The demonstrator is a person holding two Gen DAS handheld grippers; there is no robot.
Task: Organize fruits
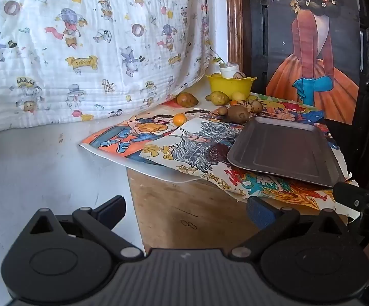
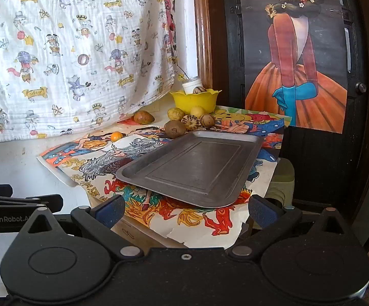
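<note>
Right wrist: spread fingers [image 2: 184, 210] behind empty tray [image 2: 192, 168], fruits [image 2: 175, 128] beyond, yellow bowl [image 2: 193, 100].

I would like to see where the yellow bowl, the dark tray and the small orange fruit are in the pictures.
yellow bowl [image 2: 193, 102]: right wrist view, on its front wall.
dark tray [image 2: 197, 163]: right wrist view, on its bare flat floor.
small orange fruit [image 1: 179, 119]: left wrist view, on its middle.
</note>
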